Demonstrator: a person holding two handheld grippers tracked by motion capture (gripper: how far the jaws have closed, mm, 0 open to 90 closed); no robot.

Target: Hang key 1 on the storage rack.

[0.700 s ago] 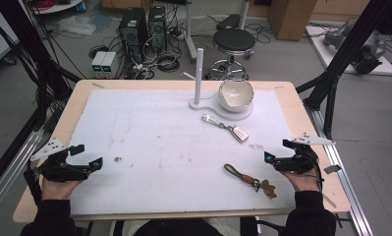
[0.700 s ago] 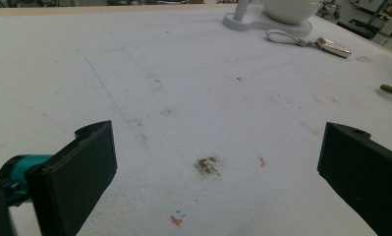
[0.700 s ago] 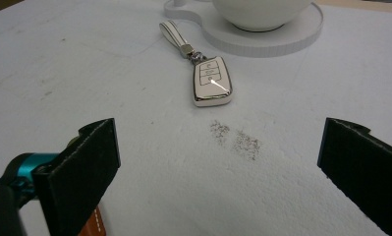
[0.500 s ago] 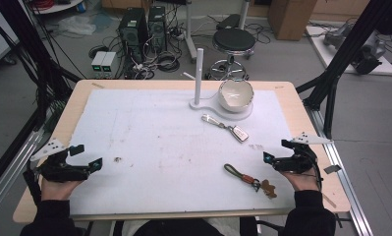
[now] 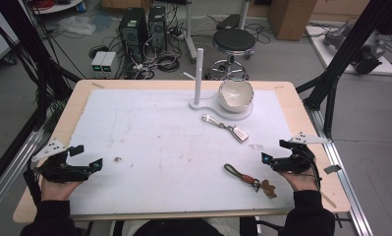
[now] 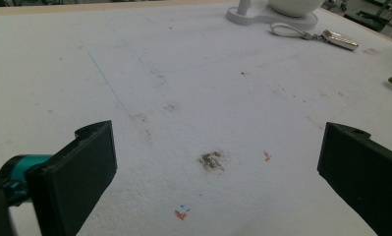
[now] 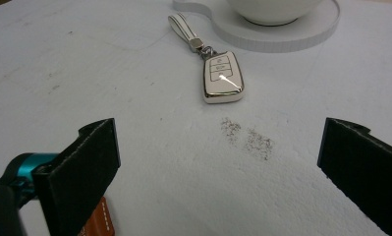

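The wide white foam-covered surface [image 5: 159,142], set on a pale wooden top, looks just as it did in the two earlier high views: nothing on it has shifted. Both hands sit at the near corners exactly where they were, so no reach has begun.

On the far side stands the white stand with an upright post and a round base [image 5: 199,73], and on its base rests the white ceramic bowl [image 5: 235,94], unmoved. Just in front of the base, apart from it, lies the white car key fob with a pale leather loop strap [image 7: 222,78]; its strap end points toward the stand. Nearer the person's right lies the olive-green strap keychain with a tan leather tag [image 5: 247,179].

The right gripper [image 5: 277,157] hovers low, just beside that keychain's tag end, whose orange-brown leather shows under its left finger in the right gripper view. Its fingers [image 7: 85,162] are spread wide and hold nothing, and they face the white fob. The left gripper [image 5: 83,164] rests well apart from everything, fingers likewise released over bare surface with a small dark smudge [image 6: 211,160] between them.

By my judgement the work has not started; the right gripper is best placed to take either key item first.
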